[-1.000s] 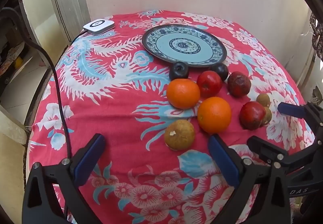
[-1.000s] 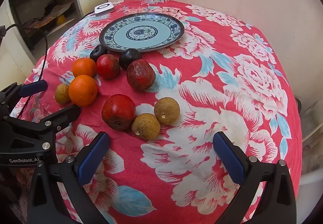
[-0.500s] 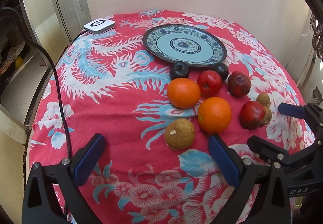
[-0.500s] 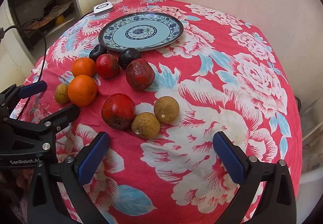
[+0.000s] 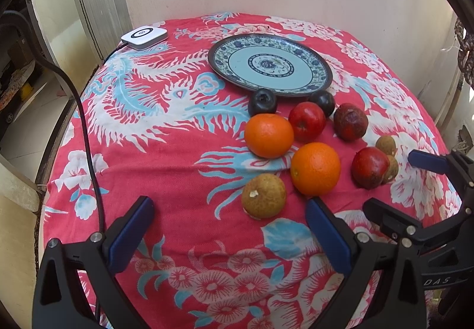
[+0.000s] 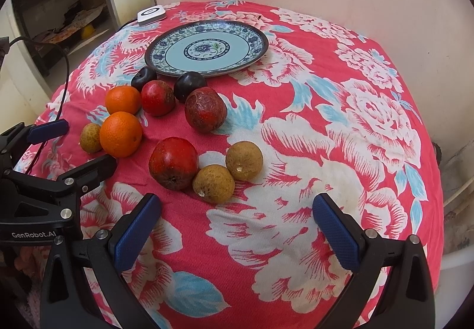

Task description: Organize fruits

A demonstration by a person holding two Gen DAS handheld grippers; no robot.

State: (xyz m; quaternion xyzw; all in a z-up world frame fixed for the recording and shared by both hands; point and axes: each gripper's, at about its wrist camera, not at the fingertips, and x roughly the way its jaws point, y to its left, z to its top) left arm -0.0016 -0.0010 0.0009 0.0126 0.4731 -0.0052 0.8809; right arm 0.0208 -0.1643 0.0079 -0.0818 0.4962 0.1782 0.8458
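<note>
The fruits (image 5: 314, 168) lie loose on the red floral tabletop (image 5: 166, 169), just ahead of both pairs of fingers and near the patterned plate (image 6: 207, 48) beyond them. The left gripper (image 5: 229, 228) and right gripper (image 6: 237, 222) are spread wide, grasping nothing.

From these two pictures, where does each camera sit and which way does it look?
Left wrist: on the left gripper, low at the table's near left, facing the plate; the right gripper shows too.
Right wrist: on the right gripper, further right, facing the same way; the left gripper shows at left.
Both share the plate, the fruits and the white device.
</note>
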